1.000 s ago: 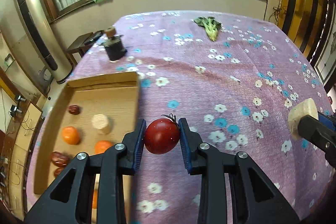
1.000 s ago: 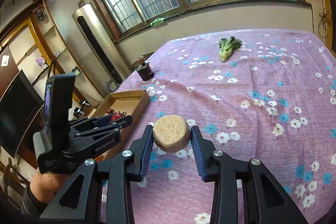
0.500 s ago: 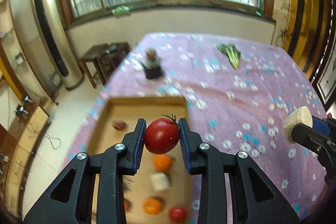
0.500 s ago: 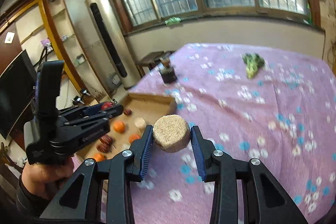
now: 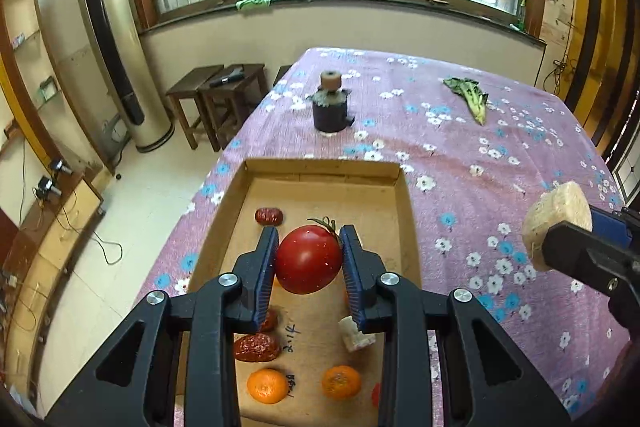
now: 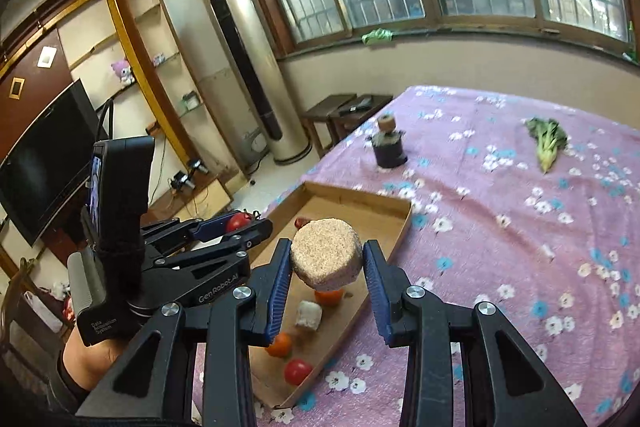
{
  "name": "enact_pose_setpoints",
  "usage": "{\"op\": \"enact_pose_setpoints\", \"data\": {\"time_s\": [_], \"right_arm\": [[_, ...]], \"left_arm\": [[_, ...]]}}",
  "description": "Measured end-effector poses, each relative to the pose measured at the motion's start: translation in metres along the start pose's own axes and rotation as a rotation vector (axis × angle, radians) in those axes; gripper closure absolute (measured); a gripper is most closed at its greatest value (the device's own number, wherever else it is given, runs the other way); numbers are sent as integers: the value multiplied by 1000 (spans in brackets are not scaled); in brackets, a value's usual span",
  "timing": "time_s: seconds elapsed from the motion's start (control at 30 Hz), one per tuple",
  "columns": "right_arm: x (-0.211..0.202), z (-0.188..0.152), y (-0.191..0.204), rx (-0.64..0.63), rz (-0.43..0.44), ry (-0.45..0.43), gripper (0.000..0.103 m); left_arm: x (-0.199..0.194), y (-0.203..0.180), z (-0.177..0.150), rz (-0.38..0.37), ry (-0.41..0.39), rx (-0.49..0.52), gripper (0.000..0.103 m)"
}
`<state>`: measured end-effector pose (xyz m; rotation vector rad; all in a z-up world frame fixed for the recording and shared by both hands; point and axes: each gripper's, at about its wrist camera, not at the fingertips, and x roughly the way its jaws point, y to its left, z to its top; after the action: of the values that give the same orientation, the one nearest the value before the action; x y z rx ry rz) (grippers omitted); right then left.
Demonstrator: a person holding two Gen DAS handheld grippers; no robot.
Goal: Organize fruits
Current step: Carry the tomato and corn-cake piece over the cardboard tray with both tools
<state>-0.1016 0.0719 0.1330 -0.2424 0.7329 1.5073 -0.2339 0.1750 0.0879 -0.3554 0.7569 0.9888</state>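
My left gripper [image 5: 308, 259] is shut on a red tomato [image 5: 308, 259] with a green stem, held above the open cardboard box [image 5: 324, 167]. In the box lie red dates [image 5: 269, 215], two oranges [image 5: 267, 385], a pale chunk [image 5: 354, 337] and, in the right wrist view, another tomato [image 6: 297, 371]. My right gripper [image 6: 325, 265] is shut on a round beige corn piece [image 6: 325, 259], hanging over the box's right rim. The left wrist view shows that piece [image 5: 558, 215] at the far right, over the tablecloth. The left gripper [image 6: 244, 223] with its tomato appears at the left of the right wrist view.
The table wears a purple flowered cloth [image 5: 460, 131]. A dark pot with a brown knob [image 5: 330, 105] stands beyond the box, and a leafy green vegetable [image 5: 472, 97] lies farther right. Off the table's left edge are wooden stools [image 5: 220, 95] and a tall air conditioner [image 5: 116, 47].
Both grippers have swung left with their loads. The tomato went from over the cloth beside the box to over the box. The corn piece now hangs at the box's right rim.
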Motion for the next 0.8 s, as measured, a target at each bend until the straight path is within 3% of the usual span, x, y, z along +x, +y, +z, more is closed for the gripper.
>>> {"op": "enact_pose_setpoints", "data": {"time_s": [0.8], "right_arm": [[59, -10, -15, 33, -34, 102, 67]], "left_arm": [[50, 29, -4, 0, 76, -43, 74]]}}
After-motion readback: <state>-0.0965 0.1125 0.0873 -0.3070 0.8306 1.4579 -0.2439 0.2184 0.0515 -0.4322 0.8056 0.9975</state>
